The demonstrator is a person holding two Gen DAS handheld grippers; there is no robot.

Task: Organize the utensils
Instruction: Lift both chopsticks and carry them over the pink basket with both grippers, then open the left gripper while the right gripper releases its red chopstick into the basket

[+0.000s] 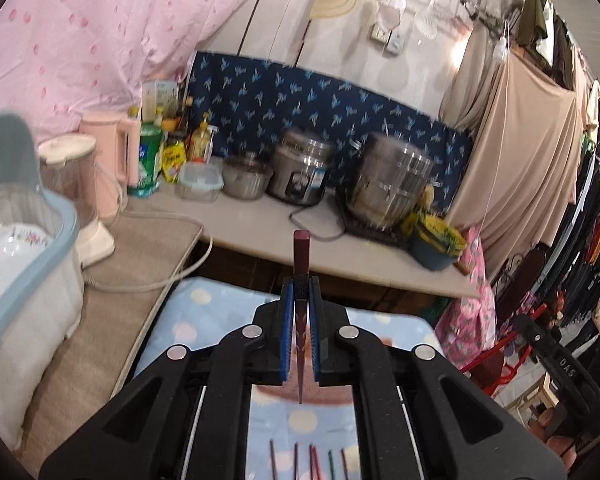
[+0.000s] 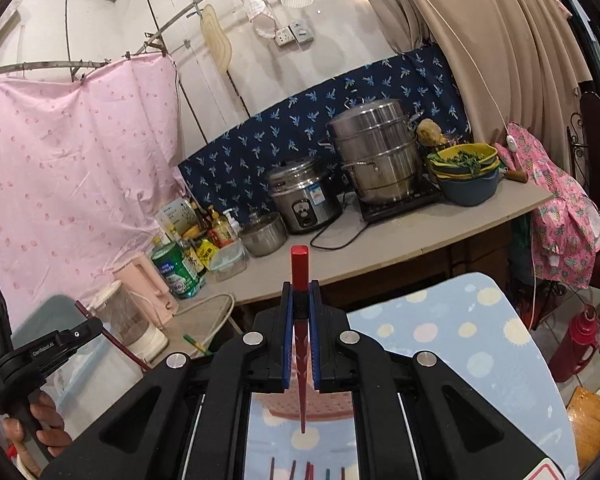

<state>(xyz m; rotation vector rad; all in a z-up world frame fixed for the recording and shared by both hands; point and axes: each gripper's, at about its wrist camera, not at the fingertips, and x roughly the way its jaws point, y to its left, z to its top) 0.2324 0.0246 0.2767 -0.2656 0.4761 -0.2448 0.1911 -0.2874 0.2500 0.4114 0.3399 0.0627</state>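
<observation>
My left gripper [image 1: 301, 280] is shut on a dark maroon chopstick [image 1: 301, 252] that stands upright between the blue pads, thick end up, above the dotted blue cloth [image 1: 204, 308]. My right gripper [image 2: 300, 284] is shut on a red chopstick [image 2: 299, 268], also upright, thick end up. Several more chopsticks [image 1: 312, 458] lie on the cloth below the left gripper; they also show in the right wrist view [image 2: 310, 470]. The left gripper and the hand holding it show at the lower left of the right wrist view [image 2: 40, 356].
A blue-rimmed dish bin [image 1: 40, 264] with plates stands left. A counter [image 2: 400, 240] holds a steamer pot [image 2: 374, 156], rice cooker [image 2: 304, 194], small pot [image 2: 264, 234], bottles [image 2: 204, 240], stacked bowls [image 2: 466, 176]. A blender [image 1: 76, 192] stands left. A red thermos [image 2: 576, 340] is on the floor.
</observation>
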